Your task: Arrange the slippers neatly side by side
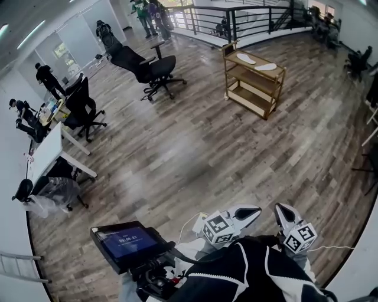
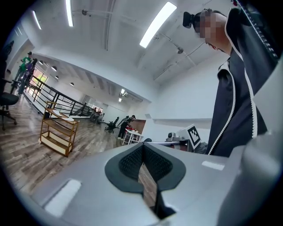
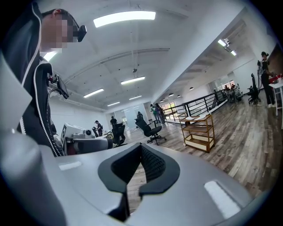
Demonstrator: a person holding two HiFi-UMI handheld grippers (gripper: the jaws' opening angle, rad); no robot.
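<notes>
1. Wood-plank floor [image 1: 177, 147] runs across a large open office under strip ceiling lights.
2. Two white slippers [image 1: 266, 66] lie on the top shelf of a wooden shelf unit [image 1: 260, 97], at about 1 o'clock in the head view. They are apart from each other and set at different angles.
3. Only plank floor lies between the shelf unit and the claws, which are well apart from it.
4. A black office chair [image 1: 150, 68] stands at 11 o'clock. A black railing [image 1: 248, 15] crosses at 12 o'clock.
5. At 9 o'clock stands a white bench [image 1: 47, 150] with a second black chair [image 1: 82, 109] beside it and people [image 1: 44, 76] near it.
6. The left claw [image 1: 251, 211] and the right claw [image 1: 283, 211] sit at 6 o'clock, side by side. Each is pressed together, with nothing between its ribbed pads.
7. Each claw carries a marker cube [image 1: 217, 229] with black-and-white squares. A blue screen [image 1: 130, 240] at 7 o'clock shows white figures too small to read.
</notes>
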